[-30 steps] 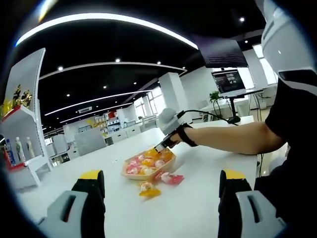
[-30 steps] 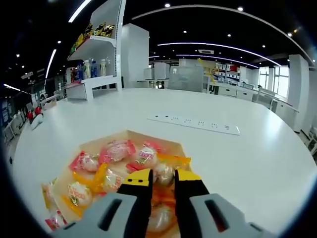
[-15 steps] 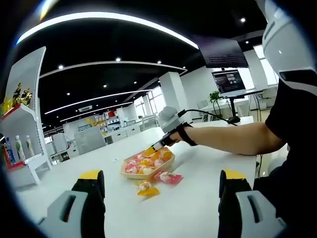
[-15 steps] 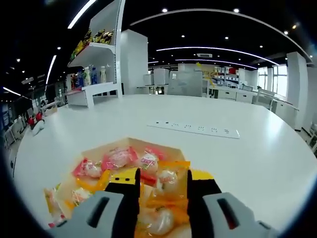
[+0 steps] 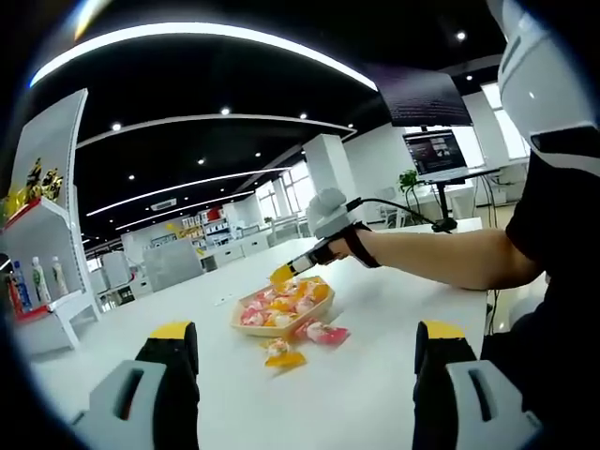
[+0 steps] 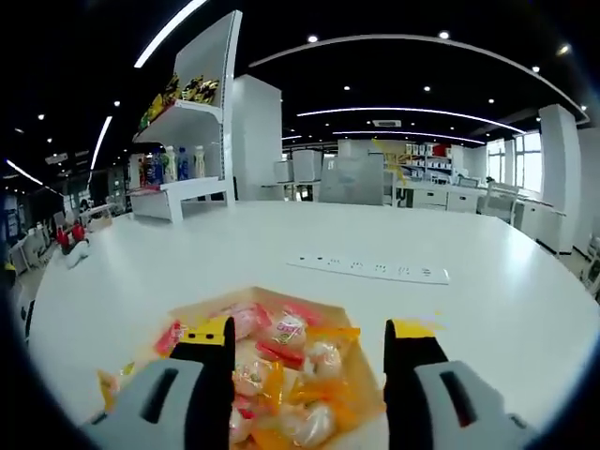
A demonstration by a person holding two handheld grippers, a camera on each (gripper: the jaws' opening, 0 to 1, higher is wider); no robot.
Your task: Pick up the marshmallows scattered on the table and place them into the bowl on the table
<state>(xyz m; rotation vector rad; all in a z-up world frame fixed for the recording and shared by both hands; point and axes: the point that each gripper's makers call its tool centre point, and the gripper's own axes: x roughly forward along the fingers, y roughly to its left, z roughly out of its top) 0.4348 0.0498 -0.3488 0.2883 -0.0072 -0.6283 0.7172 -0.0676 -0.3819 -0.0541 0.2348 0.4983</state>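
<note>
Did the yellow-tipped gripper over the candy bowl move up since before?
Yes. In the left gripper view, the right gripper has lifted up and away from the shallow tan bowl of wrapped marshmallows, jaws now open.

I see pink, orange and yellow marshmallows [image 6: 281, 361] in a tan bowl [image 6: 349, 323]. My grippers' jaws: black, yellow-tipped. White table [image 6: 234, 244].

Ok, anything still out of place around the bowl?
Yes: two wrapped marshmallows lie on the table beside the bowl, a pink one and an orange one, not in it.
</note>
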